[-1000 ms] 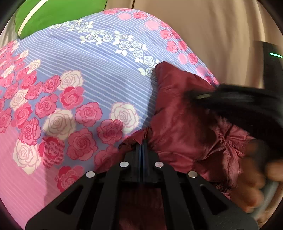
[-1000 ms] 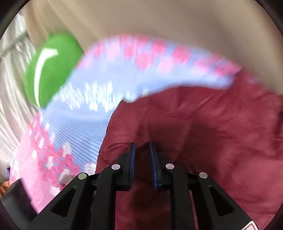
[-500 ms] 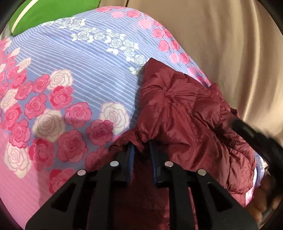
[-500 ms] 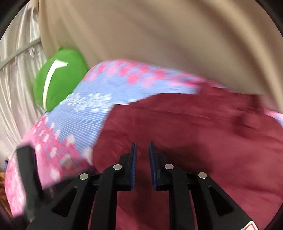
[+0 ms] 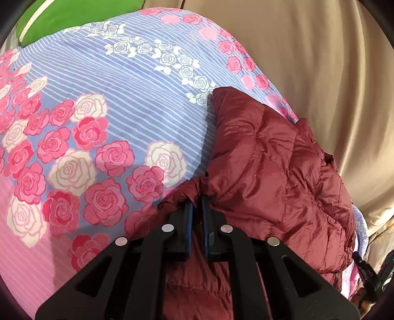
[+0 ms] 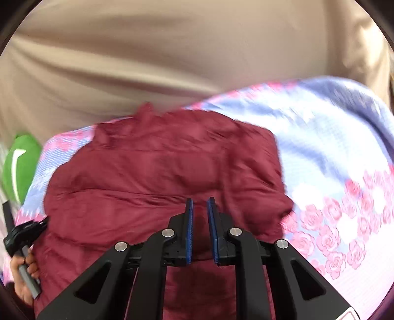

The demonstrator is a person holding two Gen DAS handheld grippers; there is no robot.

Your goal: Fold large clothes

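Maroon quilted puffer jacket lying on a rose-print bedsheet, bunched toward 3 o'clock in the left wrist view, spread wider and blurred in the right wrist view. Likely slip risk: slick, puffy fabric sliding out of a thin pinch at the hem, letting the fold spring open; blur on the right side hinting at fast motion that could drag layers askew. Left gripper narrowly parted, apparently nipping a gathered edge of jacket between its pads. Right gripper slightly apart above the jacket, nothing visibly between its pads. Green cushion at 11 o'clock, beige curtain beyond
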